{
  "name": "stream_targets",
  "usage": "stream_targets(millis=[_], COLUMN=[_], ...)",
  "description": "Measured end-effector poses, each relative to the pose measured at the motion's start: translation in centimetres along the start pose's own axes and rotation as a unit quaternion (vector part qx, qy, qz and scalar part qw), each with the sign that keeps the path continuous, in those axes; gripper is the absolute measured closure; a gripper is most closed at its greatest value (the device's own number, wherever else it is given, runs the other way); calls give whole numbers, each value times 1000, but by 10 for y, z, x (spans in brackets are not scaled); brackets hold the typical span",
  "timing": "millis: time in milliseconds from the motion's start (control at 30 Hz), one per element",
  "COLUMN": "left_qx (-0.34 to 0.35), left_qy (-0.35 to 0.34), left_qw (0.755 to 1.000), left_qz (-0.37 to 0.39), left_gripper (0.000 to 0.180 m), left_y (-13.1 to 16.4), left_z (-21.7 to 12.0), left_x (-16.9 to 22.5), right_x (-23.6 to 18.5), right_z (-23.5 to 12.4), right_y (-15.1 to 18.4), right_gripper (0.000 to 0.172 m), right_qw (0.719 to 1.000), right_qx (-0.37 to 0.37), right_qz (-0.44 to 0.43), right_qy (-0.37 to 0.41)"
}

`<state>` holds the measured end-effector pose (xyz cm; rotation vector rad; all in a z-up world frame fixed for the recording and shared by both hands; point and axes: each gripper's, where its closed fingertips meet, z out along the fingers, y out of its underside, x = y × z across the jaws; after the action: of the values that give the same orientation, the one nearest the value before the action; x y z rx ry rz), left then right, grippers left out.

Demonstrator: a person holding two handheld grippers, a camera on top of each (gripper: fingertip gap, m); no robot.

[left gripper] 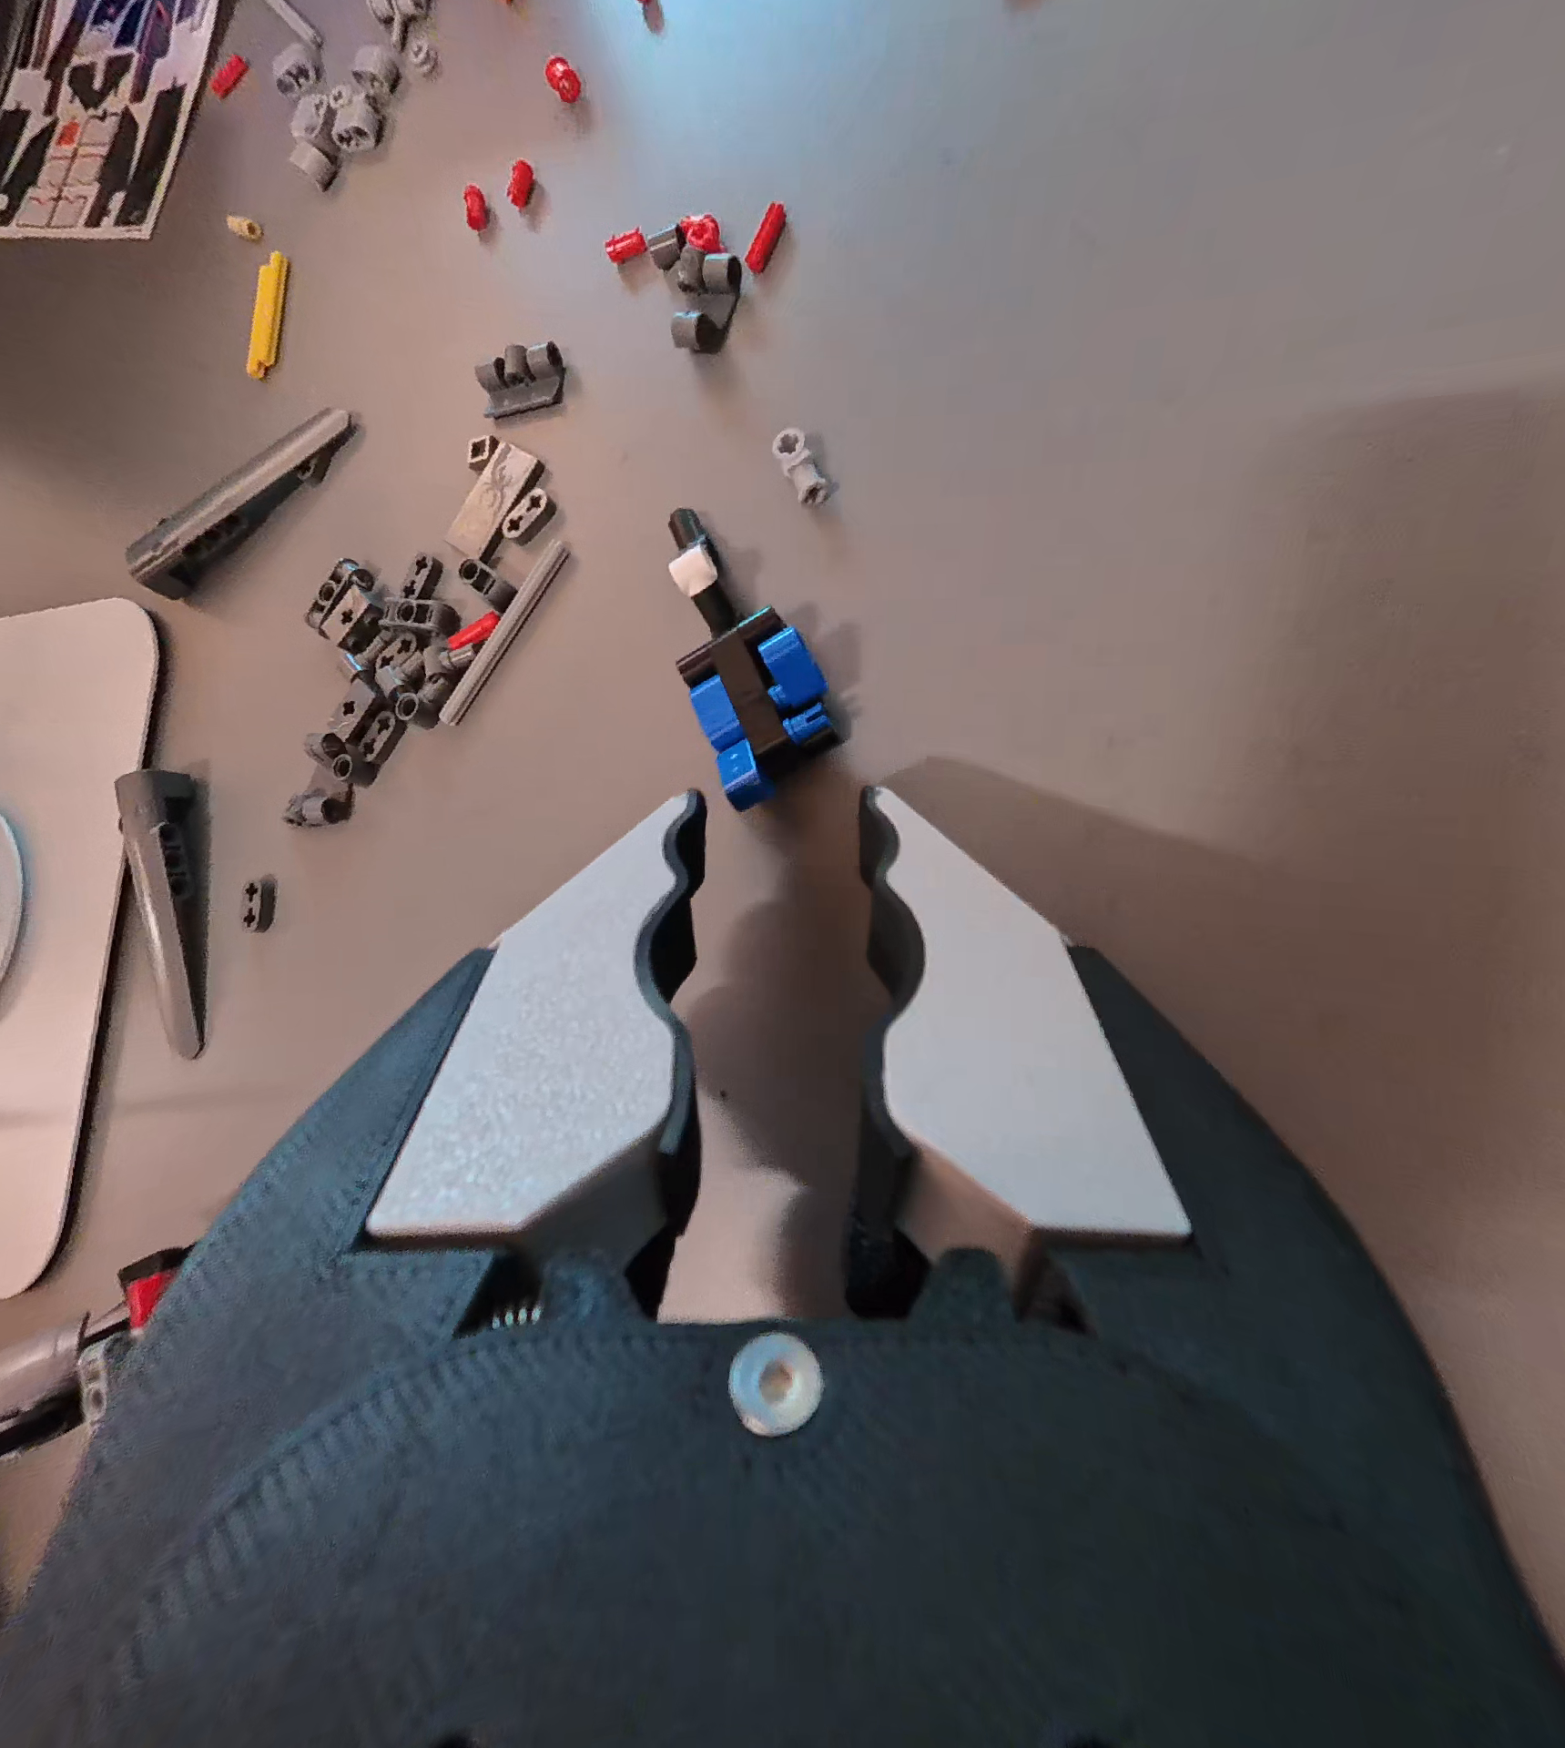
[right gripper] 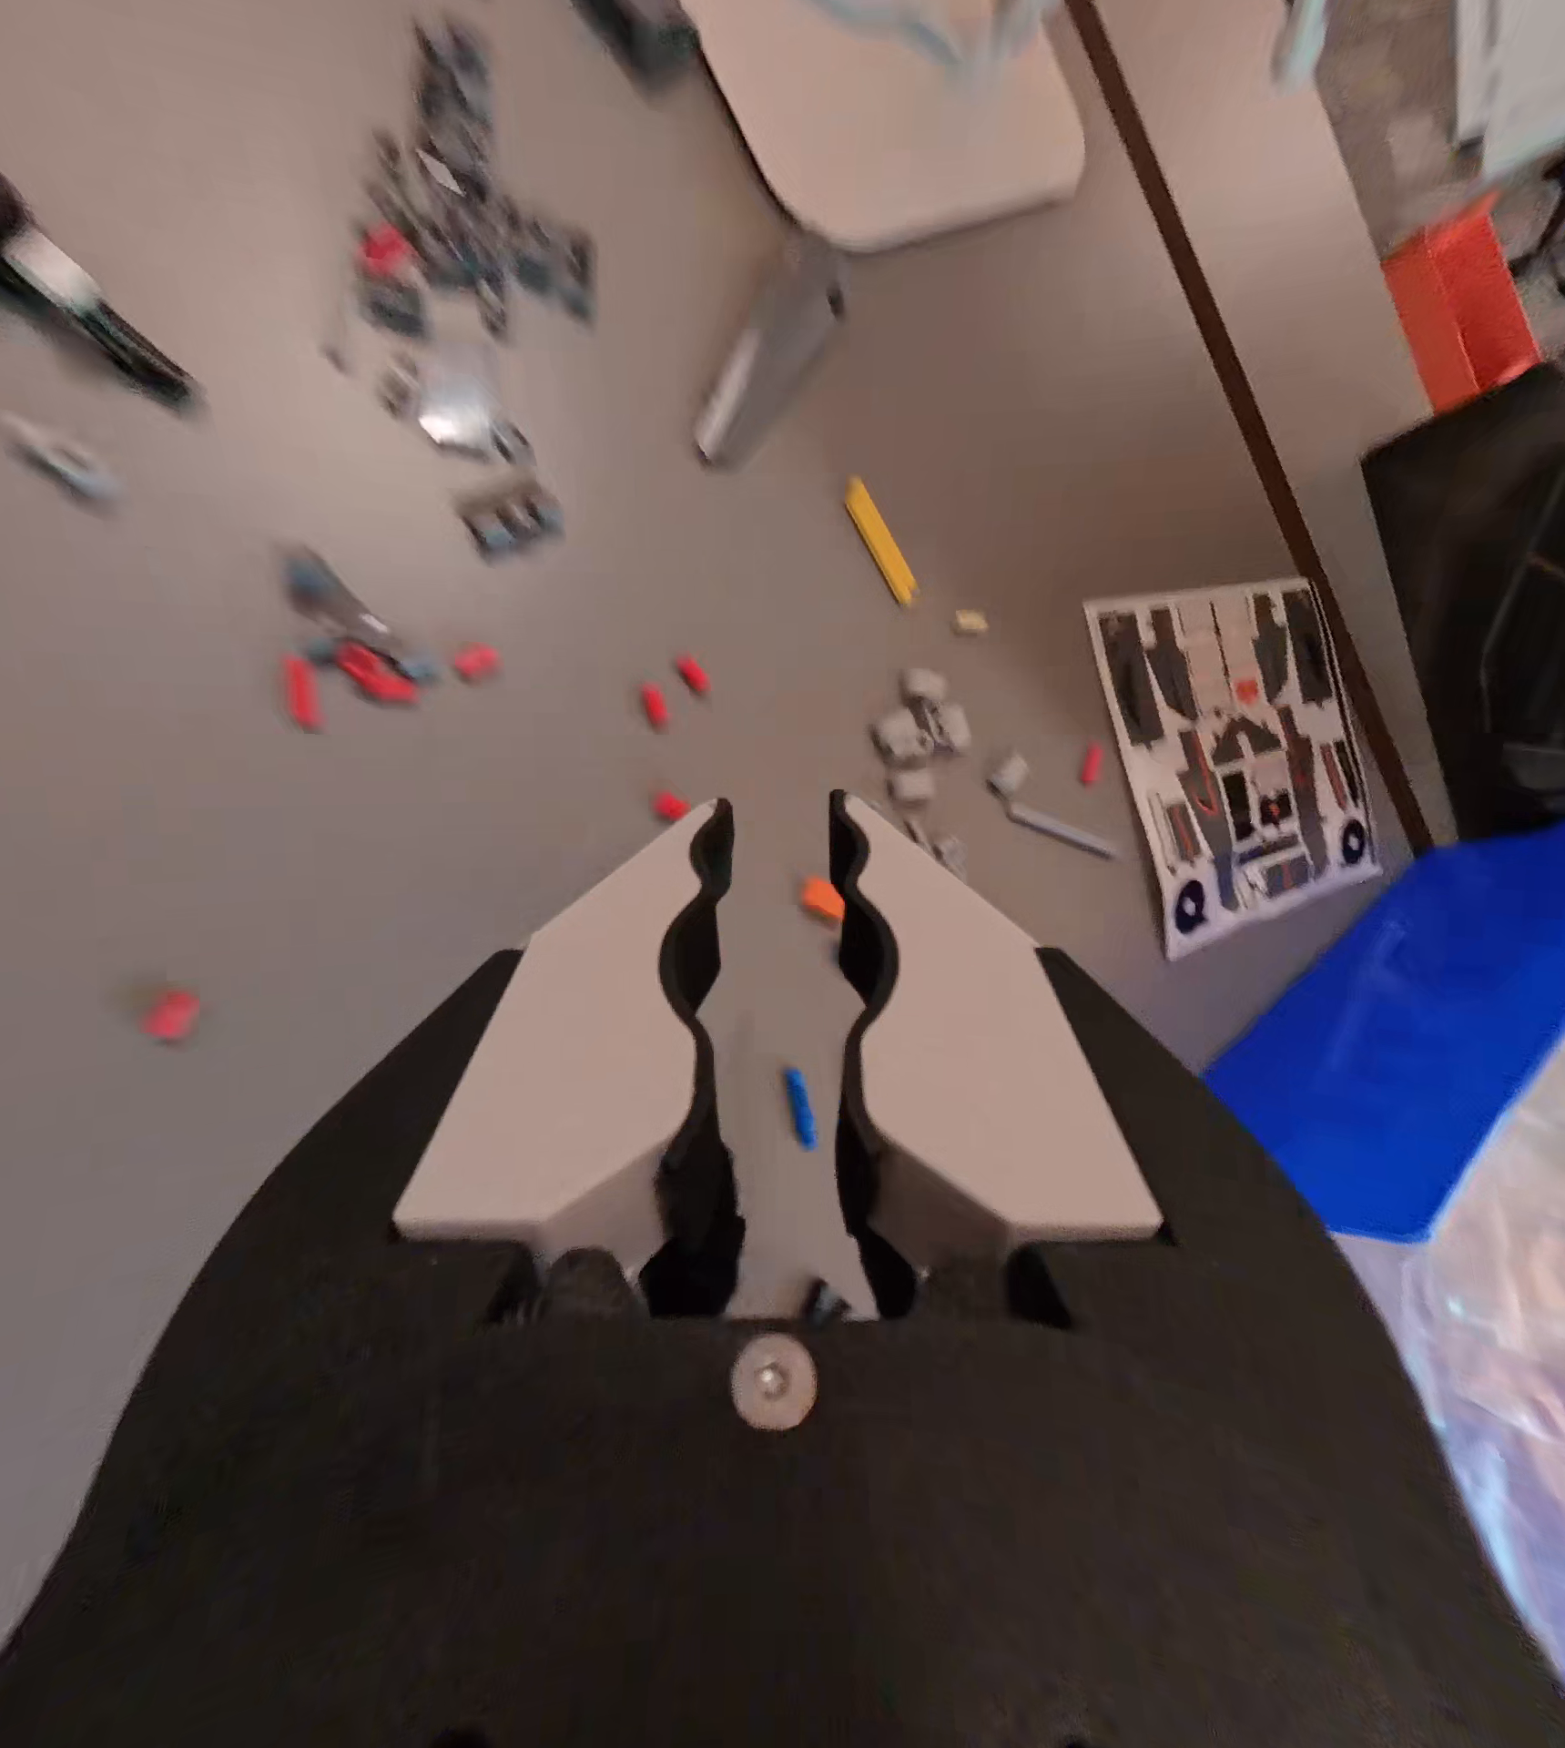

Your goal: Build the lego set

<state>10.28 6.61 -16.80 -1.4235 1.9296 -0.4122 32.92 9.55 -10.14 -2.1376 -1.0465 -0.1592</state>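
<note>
left gripper (left gripper: 783, 795): jaws apart, bare, near blue-black assembly (left gripper: 759, 705) | right gripper (right gripper: 780, 804): jaws apart, bare

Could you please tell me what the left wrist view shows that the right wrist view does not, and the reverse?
Only the left: the open, empty left gripper near a sharply seen blue-and-black brick assembly. Only the right: the open, empty right gripper, a blue bin, an orange piece. Both: yellow beam, sticker sheet, red pins.
</note>
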Motion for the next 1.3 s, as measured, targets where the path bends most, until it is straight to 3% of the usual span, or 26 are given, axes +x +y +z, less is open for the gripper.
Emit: stream_targets(millis=[133,233,367,567,833,1033,1300], left_qx=[-4,1,2,-1,10,11,8], left_qy=[5,7,11,19,39,40,39], left_qw=[1000,1000,1000,1000,999,999,999], left_qz=[5,-2,-11,-11,-33,-35,-33], left_gripper=[150,151,151,154,157,157,159], left_y=[0,0,3,1,0,0,0], left_z=[0,0,0,2,5,5,4], left_x=[3,2,-1,0,1,1,2], right_x=[27,51,41,38,29,26,27], right_z=[28,26,7,12,31,43,51], right_y=[38,62,87,116,85,83,83], right_gripper=[154,156,156,155,158,148,158], right_qw=[998,996,993,989,995,992,987], right_qx=[-66,-85,-87,-129,-68,-80,-81], right_qz=[-11,12,28,34,-9,28,89], right_qy=[11,14,-70,-71,-78,-95,-108])
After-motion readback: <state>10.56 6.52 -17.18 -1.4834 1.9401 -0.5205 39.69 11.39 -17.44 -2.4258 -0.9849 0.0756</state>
